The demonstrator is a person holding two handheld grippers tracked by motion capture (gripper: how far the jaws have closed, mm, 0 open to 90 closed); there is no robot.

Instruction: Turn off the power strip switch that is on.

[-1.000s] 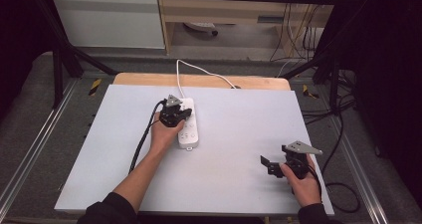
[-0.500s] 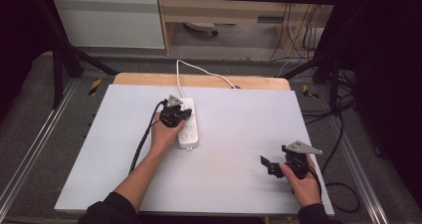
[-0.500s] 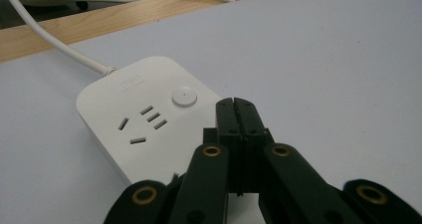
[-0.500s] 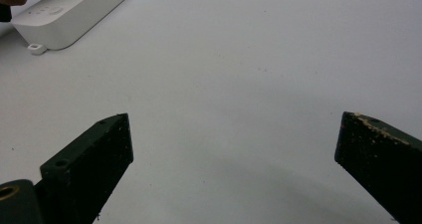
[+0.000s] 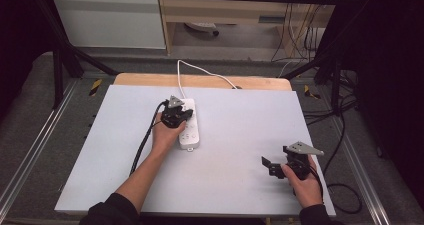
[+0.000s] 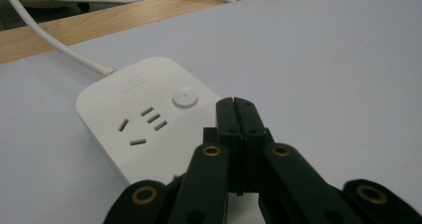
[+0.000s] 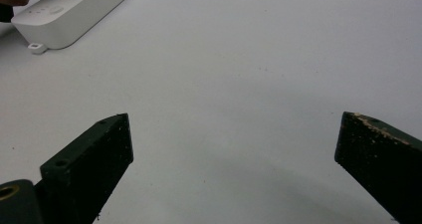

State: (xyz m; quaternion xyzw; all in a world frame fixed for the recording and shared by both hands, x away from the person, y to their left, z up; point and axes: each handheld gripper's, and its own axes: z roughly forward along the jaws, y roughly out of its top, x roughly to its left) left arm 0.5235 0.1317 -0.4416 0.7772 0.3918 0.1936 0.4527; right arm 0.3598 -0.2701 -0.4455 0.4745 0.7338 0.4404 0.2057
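Jaws of the left gripper (image 6: 234,104) are pressed together with nothing between them, and their tips are held over the power strip (image 6: 144,124), just beside its round button (image 6: 185,97). The strip is laid on the far left part of the table (image 5: 240,135), with its white cable (image 5: 200,72) led away over the wooden far edge. It is judged that the button is about to be pressed with the closed tips; for this a small move toward the button and then a short, straight push down is needed, so that the tips do not slip off it. Jaws of the right gripper (image 7: 234,149) are held wide open and empty above the bare near right part of the table, well apart from the strip. The table is covered by a plain pale sheet. Behind it a grey floor, a white cabinet (image 5: 107,17), a wooden shelf unit (image 5: 225,10) and dark cables are seen.
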